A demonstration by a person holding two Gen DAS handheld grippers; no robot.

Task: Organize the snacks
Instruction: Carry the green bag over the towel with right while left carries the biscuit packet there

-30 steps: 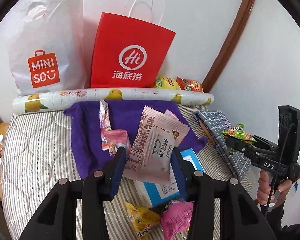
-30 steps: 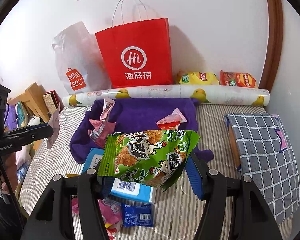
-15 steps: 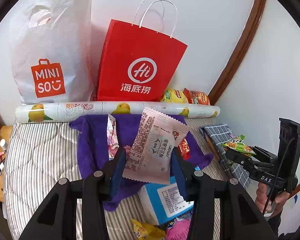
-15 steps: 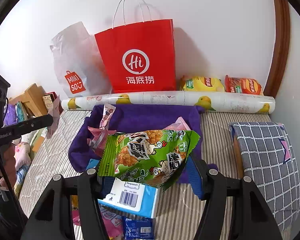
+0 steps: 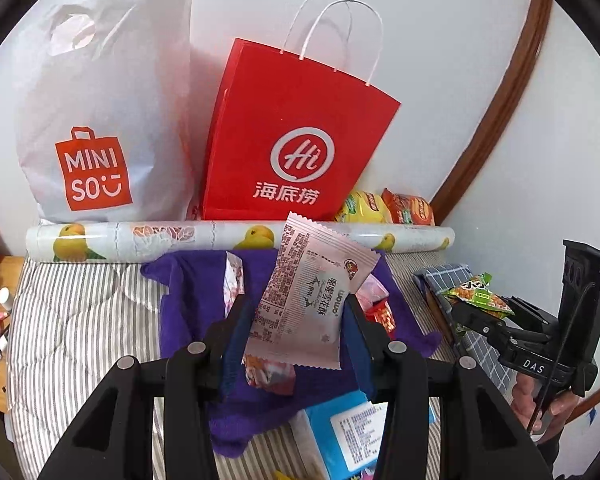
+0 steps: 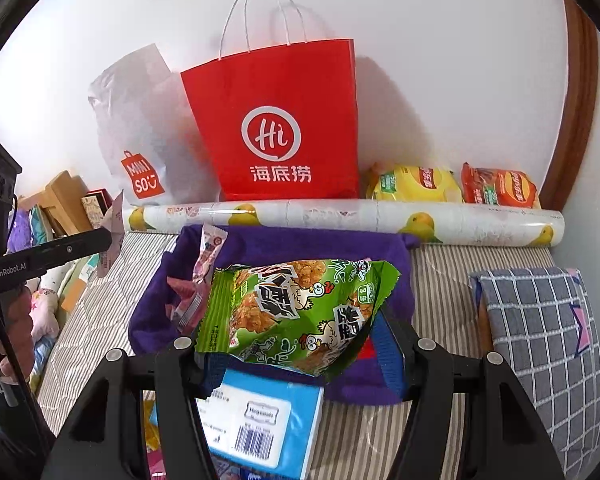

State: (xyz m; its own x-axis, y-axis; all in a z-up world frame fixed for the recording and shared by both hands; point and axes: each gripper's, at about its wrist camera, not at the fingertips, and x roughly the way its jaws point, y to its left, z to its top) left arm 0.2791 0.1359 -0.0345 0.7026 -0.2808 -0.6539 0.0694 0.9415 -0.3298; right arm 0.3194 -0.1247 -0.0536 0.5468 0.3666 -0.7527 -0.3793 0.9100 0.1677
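Risk, left: we are pinching the pink packet (image 5: pixel 308 300) by its lower half only; the slick film could be slipping out over the purple cloth (image 5: pixel 196 300).
Risk, right: the puffy green bag (image 6: pixel 300 312) is bulging above the pads and may be squirming free.
Left tongs (image 5: pixel 296 332): clamped on the pink packet, which is standing up at frame centre.
Right tongs (image 6: pixel 296 344): clamped on the green bag, centre frame, below the red bag (image 6: pixel 276 120).
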